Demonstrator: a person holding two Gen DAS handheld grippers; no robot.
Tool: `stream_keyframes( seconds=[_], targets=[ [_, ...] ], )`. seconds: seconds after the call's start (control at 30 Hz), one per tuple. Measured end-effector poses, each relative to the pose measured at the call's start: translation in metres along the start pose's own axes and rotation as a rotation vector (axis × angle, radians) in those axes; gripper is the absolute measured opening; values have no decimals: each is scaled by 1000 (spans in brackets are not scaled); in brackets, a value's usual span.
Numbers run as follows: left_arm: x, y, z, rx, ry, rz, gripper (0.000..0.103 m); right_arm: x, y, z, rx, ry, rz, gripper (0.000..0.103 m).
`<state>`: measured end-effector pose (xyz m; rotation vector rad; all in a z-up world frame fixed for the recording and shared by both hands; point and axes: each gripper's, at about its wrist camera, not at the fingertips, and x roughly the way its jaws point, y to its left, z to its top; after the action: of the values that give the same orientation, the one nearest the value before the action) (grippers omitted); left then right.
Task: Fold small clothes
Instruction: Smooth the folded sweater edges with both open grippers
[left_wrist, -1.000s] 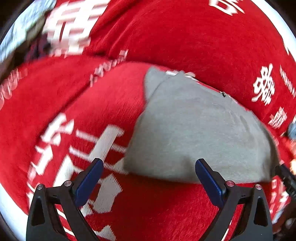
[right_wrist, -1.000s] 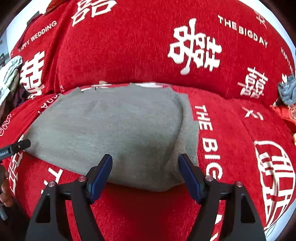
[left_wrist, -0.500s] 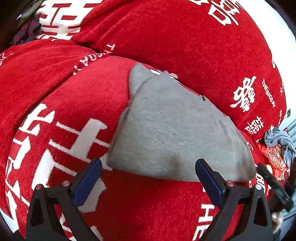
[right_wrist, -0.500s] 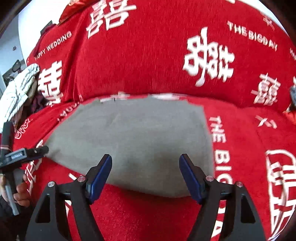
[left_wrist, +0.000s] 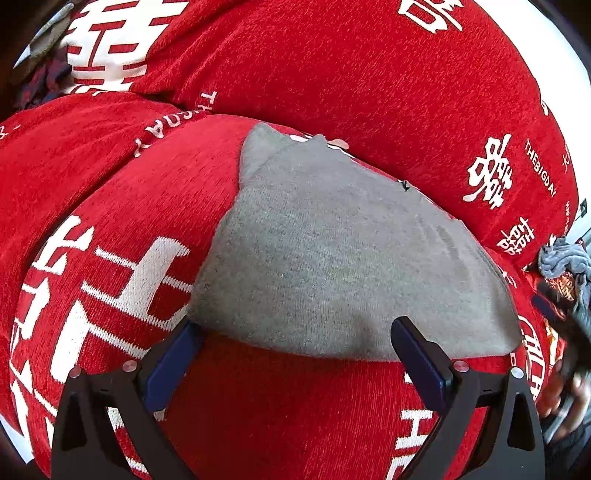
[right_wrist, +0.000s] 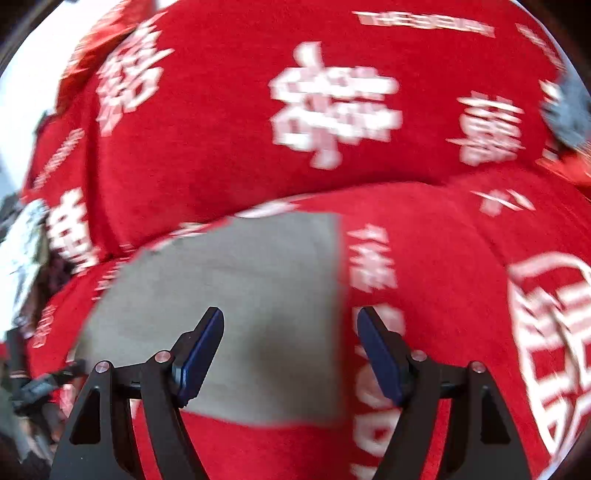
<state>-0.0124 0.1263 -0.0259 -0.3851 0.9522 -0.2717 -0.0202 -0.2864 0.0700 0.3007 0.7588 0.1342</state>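
A grey garment (left_wrist: 332, 258) lies folded flat on the seat of a red sofa cover (left_wrist: 110, 206) printed with white characters. My left gripper (left_wrist: 295, 328) is open just above the cloth's near edge, its left fingertip by the near-left corner. In the blurred right wrist view the same grey garment (right_wrist: 240, 314) sits low and left. My right gripper (right_wrist: 291, 317) is open over its right side, and the cloth's right edge runs between the fingers. Nothing is pinched in either gripper. The right gripper (left_wrist: 561, 332) and a hand show blurred at the left wrist view's right edge.
The sofa's backrest (left_wrist: 369, 92) rises right behind the garment. A crumpled blue-grey cloth (left_wrist: 561, 258) lies at the far right of the seat. Light striped clothing (right_wrist: 22, 251) and dark clothes (left_wrist: 40, 81) are piled at the left end.
The right gripper has swung to the right, from over the cloth's middle to over its right edge. The left gripper turned a little, and the cloth's near-left corner now sits at its left fingertip.
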Motion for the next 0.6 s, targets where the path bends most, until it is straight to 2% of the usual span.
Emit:
stream_keyframes(
  seconds=[0.03,0.1,0.13,0.17,0.2,0.23,0.27,0.4,0.47,0.57,0.6],
  targets=[
    [-1,1,0,4,1,-6,101,17,7,8,-10,25,30,78],
    [-3,4,-1,-2,6,-24,101,49,10,13,-1,92,25,78],
    [-4,5,-1,-6,8,-33,101,72,5,15,16,152,-13,78],
    [-7,8,-2,-9,12,-47,101,83,-1,13,25,176,-82,77],
    [-9,11,-3,-11,17,-65,101,90,-7,13,19,176,-174,69],
    [-11,14,-5,-11,17,-83,101,88,-8,13,11,156,-227,58],
    [-13,16,-7,-11,17,-98,101,83,-5,12,11,140,-239,58],
    [-14,23,-11,-25,-19,-152,101,57,28,-1,-87,67,-195,73],
    [-11,22,-8,-36,-28,-158,101,51,43,-12,-135,61,-162,74],
    [-3,22,2,-81,-28,-223,101,50,58,-25,-157,77,-131,74],
    [-1,23,4,-95,-32,-231,98,51,62,-29,-158,86,-117,74]
  ],
)
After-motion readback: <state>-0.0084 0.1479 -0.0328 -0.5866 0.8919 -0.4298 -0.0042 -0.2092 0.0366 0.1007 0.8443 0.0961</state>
